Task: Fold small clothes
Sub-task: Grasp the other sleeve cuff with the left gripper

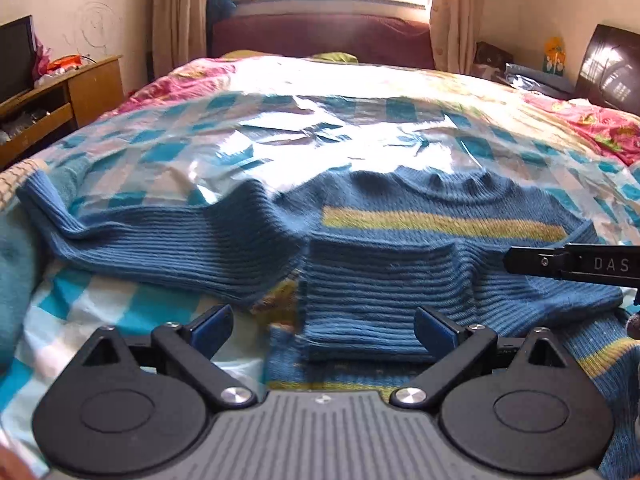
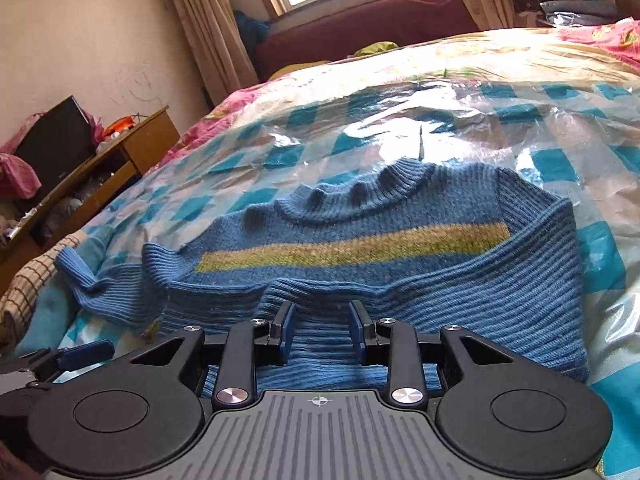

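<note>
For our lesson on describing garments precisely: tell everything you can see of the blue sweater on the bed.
The blue sweater is a small ribbed knit with a rolled round collar and a yellow-green chest stripe. It lies flat, collar toward the window, on clear plastic sheeting over the bed. One sleeve is folded across its body; the other stretches out sideways. The open right gripper and open left gripper hover at its lower edge.

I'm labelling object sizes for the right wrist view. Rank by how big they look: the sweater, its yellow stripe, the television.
1. sweater
2. yellow stripe
3. television, though it stands farther away, so it looks smaller than it really is.
</note>
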Available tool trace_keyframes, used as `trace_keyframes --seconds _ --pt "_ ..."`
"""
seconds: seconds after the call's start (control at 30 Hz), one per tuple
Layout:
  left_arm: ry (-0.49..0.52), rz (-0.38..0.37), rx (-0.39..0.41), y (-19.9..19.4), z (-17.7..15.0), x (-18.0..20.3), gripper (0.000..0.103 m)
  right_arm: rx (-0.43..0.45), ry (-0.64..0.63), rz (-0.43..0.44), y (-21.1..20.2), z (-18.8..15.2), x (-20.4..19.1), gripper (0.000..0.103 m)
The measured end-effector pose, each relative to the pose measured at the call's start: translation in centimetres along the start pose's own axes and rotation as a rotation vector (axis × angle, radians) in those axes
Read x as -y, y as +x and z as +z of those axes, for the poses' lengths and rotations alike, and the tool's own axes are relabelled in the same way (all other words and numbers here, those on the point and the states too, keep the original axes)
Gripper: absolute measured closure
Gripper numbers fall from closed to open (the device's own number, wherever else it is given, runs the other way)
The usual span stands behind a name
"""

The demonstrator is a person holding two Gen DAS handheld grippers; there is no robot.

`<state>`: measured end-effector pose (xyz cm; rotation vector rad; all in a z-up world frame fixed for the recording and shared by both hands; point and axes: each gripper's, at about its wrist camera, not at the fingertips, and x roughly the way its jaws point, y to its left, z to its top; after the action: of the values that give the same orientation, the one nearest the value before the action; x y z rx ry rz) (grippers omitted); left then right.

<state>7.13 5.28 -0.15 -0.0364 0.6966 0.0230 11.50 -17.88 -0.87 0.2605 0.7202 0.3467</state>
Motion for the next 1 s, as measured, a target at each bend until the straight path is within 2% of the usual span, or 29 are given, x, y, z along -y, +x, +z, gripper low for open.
trace_keyframes --seconds 0.1,0.33,0.53,0.67,0.73,0.8,0.93,1.0 --pt "-0.063 0.064 0.021 -1.4 1.0 -3.8 0.001 -0.014 -0.067 0.055 0.0 1.0 -3.0 0.073" --pt "-0.169 0.165 0.071 -4.0 1.1 -11.3 0.001 -0.121 -0.323 0.222 3.8 3.4 -14.4 0.073" --pt "-0.211 0.193 0.09 -5.1 0.8 -15.4 0.003 -0.21 -0.467 0.373 8.7 5.0 -24.5 0.073" --pt "-0.183 0.23 0.089 -4.2 1.0 -16.9 0.013 -0.256 -0.53 0.422 11.9 4.9 -29.8 0.074" --pt "-0.192 0.209 0.091 -4.0 1.3 -17.7 0.017 -0.268 -0.535 0.43 12.7 4.8 -30.9 0.074" --pt "-0.207 0.194 0.104 -3.8 2.0 -18.6 0.026 -0.265 -0.521 0.429 13.0 4.9 -30.8 0.074" --pt "-0.244 0.199 0.114 -2.1 3.4 -20.2 0.04 -0.26 -0.456 0.37 13.3 5.2 -27.9 0.074" --pt "-0.291 0.173 0.081 -0.4 3.5 -20.9 0.054 -0.265 -0.43 0.341 13.1 5.0 -26.3 0.073"
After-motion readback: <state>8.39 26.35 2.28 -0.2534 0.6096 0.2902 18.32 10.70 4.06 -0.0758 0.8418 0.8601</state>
